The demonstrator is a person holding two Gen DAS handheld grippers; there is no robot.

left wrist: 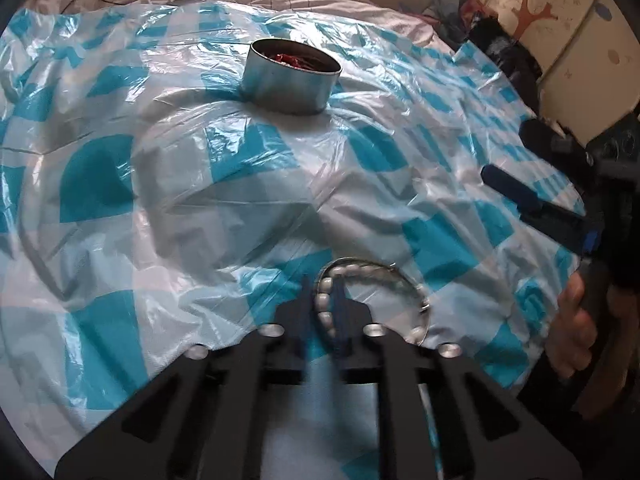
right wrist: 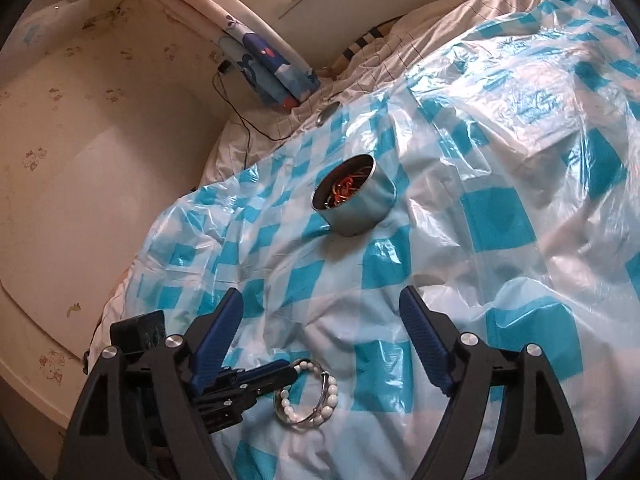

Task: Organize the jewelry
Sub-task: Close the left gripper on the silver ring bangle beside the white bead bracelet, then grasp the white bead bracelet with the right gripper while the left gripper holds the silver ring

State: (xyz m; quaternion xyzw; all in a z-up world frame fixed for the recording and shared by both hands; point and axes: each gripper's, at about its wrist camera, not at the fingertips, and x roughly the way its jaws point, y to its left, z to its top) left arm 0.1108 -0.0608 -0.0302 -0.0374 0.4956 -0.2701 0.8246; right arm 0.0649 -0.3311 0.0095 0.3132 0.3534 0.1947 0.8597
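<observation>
Pearl-white bracelet (right wrist: 307,394) sits pinched in the closed left claw (left wrist: 323,300); right claw (right wrist: 322,316) gapes empty. Slick plastic sheet (right wrist: 500,220) could let beads slip out.

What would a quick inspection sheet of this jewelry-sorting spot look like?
Surface: crinkled blue-and-white checked plastic sheet spread over a bed.
Job's things: white bead bracelet with a silver bangle on the sheet; round metal tin holding red and orange pieces.
Clutter: small round metal lid at the sheet's far edge.
Grippers: left tool shut on the bracelet's beads; right tool open, holding nothing.
Cables: thin black cable against the wall.
Surroundings: stained wall, rolled blue patterned fabric, window light.
</observation>
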